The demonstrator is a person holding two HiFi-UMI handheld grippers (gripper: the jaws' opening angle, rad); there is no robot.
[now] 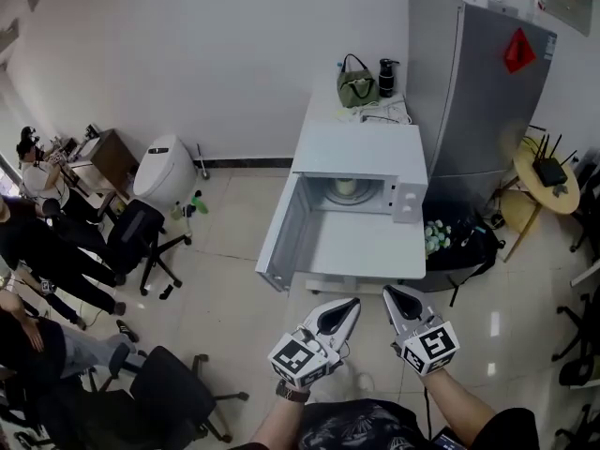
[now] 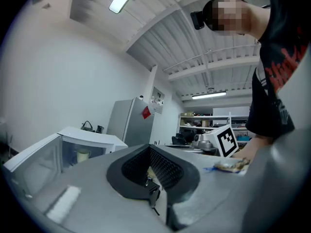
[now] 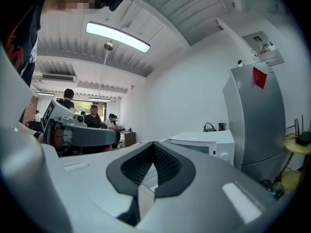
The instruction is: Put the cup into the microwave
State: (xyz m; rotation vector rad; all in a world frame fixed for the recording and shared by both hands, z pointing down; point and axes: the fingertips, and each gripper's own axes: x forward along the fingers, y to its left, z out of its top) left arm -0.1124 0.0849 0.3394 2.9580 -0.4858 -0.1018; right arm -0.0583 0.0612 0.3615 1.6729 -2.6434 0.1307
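The white microwave (image 1: pixel 361 148) stands with its door (image 1: pixel 281 232) swung open to the left. A pale cup (image 1: pixel 345 187) sits inside the cavity on the turntable. The left gripper view also shows the cup (image 2: pixel 83 155) through the open front. My left gripper (image 1: pixel 349 305) and right gripper (image 1: pixel 394 293) hover side by side in front of the microwave, well short of it and pointing level. Both are shut with nothing between their jaws. The left gripper (image 2: pixel 149 149) and the right gripper (image 3: pixel 154 147) show closed black pads in their own views.
A grey fridge (image 1: pixel 478 92) stands right of the microwave. A green bag (image 1: pixel 357 84) and a black bottle (image 1: pixel 386 76) sit behind on the counter. A black bag (image 1: pixel 459 242) lies at the fridge's foot. Office chairs (image 1: pixel 141 237) and seated people (image 1: pixel 37 242) fill the left.
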